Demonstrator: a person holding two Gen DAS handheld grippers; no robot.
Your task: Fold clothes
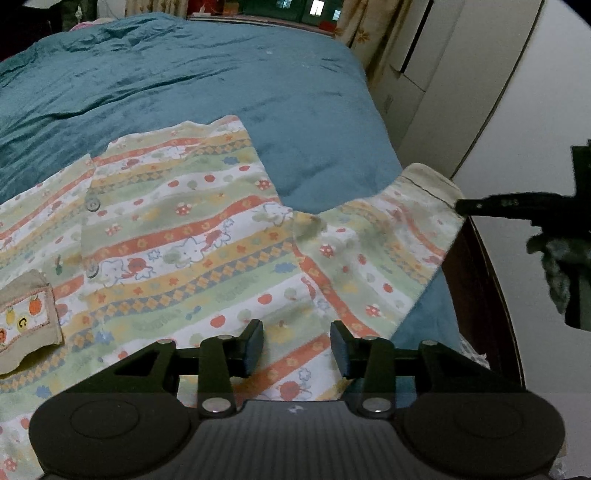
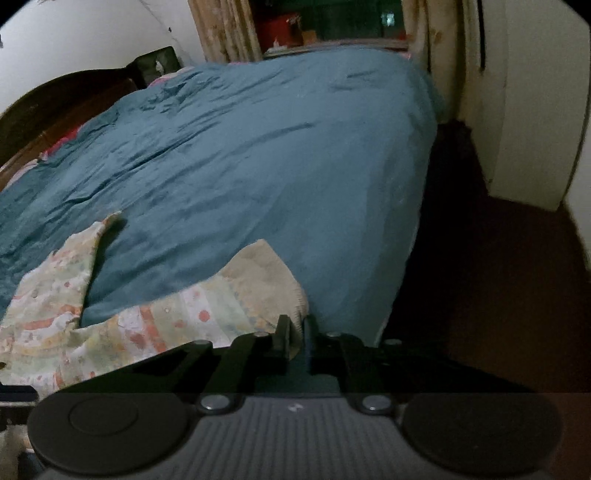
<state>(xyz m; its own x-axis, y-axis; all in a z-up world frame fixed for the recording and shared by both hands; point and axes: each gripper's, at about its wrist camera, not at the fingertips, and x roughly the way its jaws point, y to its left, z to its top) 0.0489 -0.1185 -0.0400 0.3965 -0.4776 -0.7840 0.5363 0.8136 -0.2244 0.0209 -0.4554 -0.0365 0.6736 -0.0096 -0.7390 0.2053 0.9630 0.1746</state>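
A striped, fruit-and-flower print child's shirt (image 1: 192, 240) lies spread on a teal bedspread (image 1: 184, 81). Its right sleeve (image 1: 384, 251) stretches toward the bed's right edge. My left gripper (image 1: 297, 347) is open and empty, just above the shirt's lower body. My right gripper (image 2: 295, 339) is shut on the sleeve's beige cuff (image 2: 273, 280); in the left wrist view it appears as a dark finger (image 1: 491, 205) at the cuff (image 1: 432, 181). A beige pocket with a fruit trim (image 1: 26, 317) shows at the left.
The bed's dark wooden frame (image 1: 480, 280) runs along the right edge. White wardrobe doors (image 1: 461, 85) stand beyond it. A dark floor (image 2: 498, 277) lies right of the bed. A dark headboard (image 2: 62, 99) and curtains (image 2: 225, 29) are at the back.
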